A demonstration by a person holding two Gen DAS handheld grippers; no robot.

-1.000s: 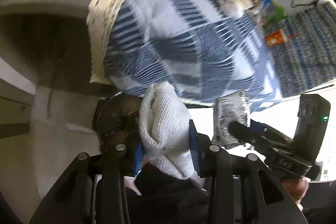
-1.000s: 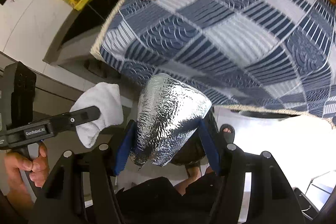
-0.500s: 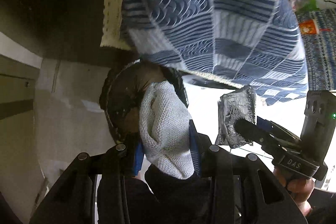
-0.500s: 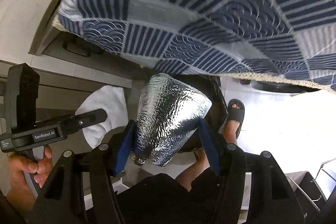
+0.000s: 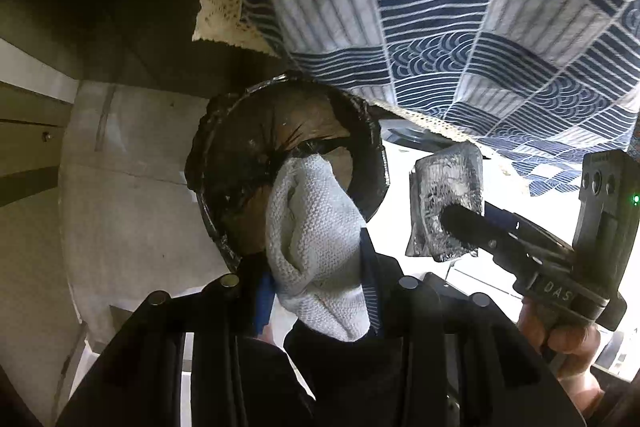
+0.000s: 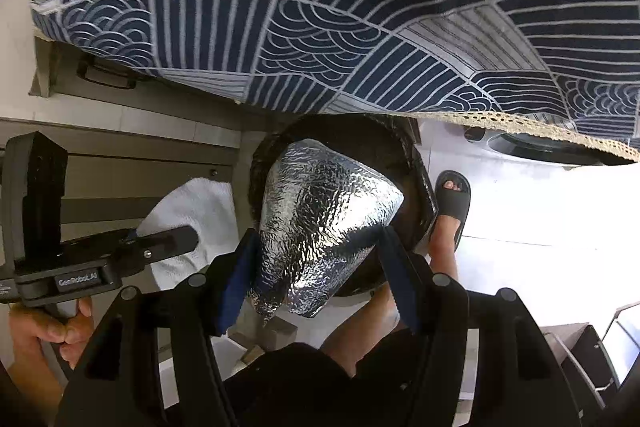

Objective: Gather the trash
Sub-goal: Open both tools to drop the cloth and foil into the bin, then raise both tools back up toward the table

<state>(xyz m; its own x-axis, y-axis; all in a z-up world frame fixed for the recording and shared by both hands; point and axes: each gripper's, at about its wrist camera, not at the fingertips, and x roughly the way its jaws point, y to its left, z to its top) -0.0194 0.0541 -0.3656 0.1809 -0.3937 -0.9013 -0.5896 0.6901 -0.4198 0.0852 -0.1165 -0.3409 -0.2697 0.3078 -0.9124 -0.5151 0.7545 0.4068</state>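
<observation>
My left gripper (image 5: pixel 316 267) is shut on a crumpled white paper towel (image 5: pixel 316 227) and holds it over the open mouth of a round bin lined with a black bag (image 5: pixel 240 155). My right gripper (image 6: pixel 316 267) is shut on a crumpled silver foil wrapper (image 6: pixel 320 215) and holds it above the same bin (image 6: pixel 416 163). The foil (image 5: pixel 444 203) and right gripper also show at the right of the left wrist view. The towel (image 6: pixel 196 203) and left gripper show at the left of the right wrist view.
A blue and white patterned tablecloth (image 5: pixel 460 19) with a cream lace edge hangs just above the bin (image 6: pixel 360 7). The person's sandalled foot (image 6: pixel 452 203) stands to the right of the bin on a pale floor. Cabinet fronts (image 6: pixel 120 147) are at the left.
Both grippers have dropped from table height to below the table's edge with their loads. The tabletop items have left view and the bin has come in under both loads.
</observation>
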